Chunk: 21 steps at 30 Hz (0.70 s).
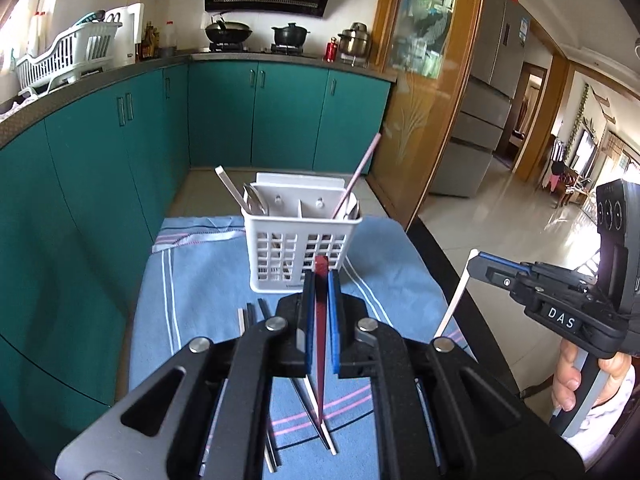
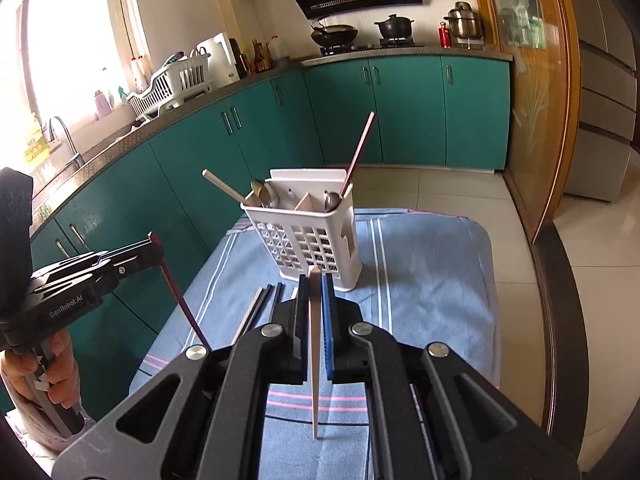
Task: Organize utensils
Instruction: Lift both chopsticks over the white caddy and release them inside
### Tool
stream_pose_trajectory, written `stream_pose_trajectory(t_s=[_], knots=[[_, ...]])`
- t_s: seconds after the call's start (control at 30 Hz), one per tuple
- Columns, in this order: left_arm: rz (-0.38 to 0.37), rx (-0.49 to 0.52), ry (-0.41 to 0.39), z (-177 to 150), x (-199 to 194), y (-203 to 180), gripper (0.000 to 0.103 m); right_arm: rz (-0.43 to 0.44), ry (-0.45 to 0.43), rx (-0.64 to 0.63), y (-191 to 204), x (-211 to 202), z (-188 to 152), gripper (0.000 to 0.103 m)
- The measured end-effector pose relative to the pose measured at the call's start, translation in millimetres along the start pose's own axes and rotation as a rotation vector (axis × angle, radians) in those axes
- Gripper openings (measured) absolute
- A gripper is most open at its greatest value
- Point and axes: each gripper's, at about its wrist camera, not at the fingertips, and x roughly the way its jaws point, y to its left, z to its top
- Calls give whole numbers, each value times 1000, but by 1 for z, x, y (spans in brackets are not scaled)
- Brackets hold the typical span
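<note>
My left gripper [image 1: 320,277] is shut on a dark red chopstick [image 1: 320,360] that hangs tip-down above the cloth. My right gripper [image 2: 316,280] is shut on a white chopstick [image 2: 315,360], also hanging upright. Each gripper shows in the other's view: the right gripper [image 1: 477,261] with its white chopstick [image 1: 454,300], the left gripper [image 2: 154,242] with its red chopstick [image 2: 182,300]. Straight ahead stands a white slotted utensil caddy [image 1: 296,248] [image 2: 316,240] with spoons, a white chopstick and a pink chopstick [image 1: 362,172] inside. Several more chopsticks [image 1: 250,316] [image 2: 260,308] lie on the cloth before it.
A blue striped cloth [image 1: 192,280] [image 2: 432,272] covers the dark table [image 1: 448,264], whose edge runs on the right. Teal cabinets [image 1: 100,152] with a dish rack [image 2: 172,84] line the left and back. A wooden door [image 1: 432,80] stands at the right. A hand [image 1: 568,376] holds the right gripper's handle.
</note>
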Motion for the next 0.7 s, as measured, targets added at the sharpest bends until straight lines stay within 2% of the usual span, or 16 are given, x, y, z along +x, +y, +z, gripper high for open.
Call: stream_pose_trajectory(t_s=[0.23, 0.37, 0.43, 0.57, 0.7], knots=[[19, -6, -51, 16, -10, 9, 6, 5, 2, -24, 8, 1, 7, 7], [31, -11, -99, 39, -19, 19, 6, 25, -26, -29, 13, -1, 26, 7], [31, -16, -128, 62, -23, 24, 6, 41, -46, -26, 15, -2, 40, 7], [36, -26, -202, 105, -33, 30, 6, 54, -139, -14, 19, -13, 81, 7], [99, -40, -306, 150, -43, 32, 6, 51, -306, 35, 16, -29, 115, 7]])
